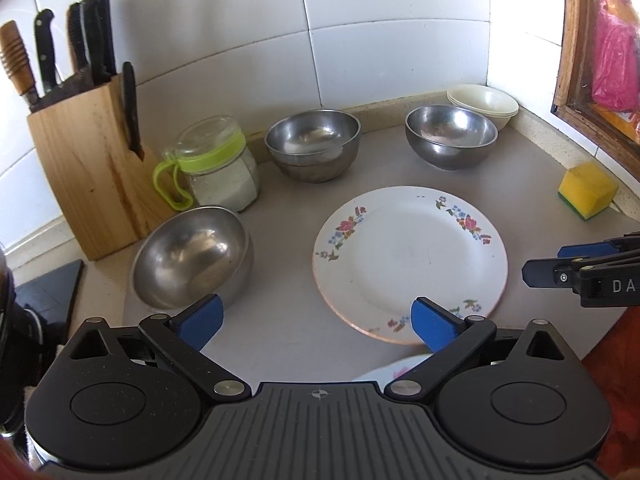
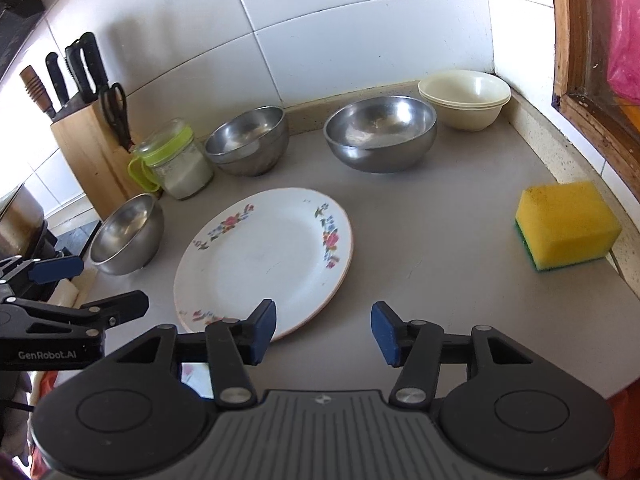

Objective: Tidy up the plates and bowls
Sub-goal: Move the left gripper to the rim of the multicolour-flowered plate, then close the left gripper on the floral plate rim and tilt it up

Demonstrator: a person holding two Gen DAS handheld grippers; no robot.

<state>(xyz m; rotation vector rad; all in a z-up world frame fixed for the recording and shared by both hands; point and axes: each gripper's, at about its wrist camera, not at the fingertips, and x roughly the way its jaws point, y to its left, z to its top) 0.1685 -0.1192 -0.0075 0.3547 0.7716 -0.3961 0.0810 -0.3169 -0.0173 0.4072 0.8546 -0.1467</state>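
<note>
I hold both grippers empty, left gripper [image 1: 316, 318] jaws wide apart, right gripper [image 2: 323, 330] jaws partly apart, above the flowered plate [image 1: 408, 256] lying flat mid-table, steel bowls [image 1: 313, 145] scattered behind, ready for stacking.

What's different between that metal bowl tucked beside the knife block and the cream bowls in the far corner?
The metal bowl is shiny steel; the cream bowls look matte and pale, perhaps plastic. The metal bowl sits alone and tipped to one side, while the cream bowls are nested in a stack and stand upright. The metal bowl lies near the counter's front edge, the cream bowls against the tiled wall. Both are round, empty and rest on the grey counter.
</note>
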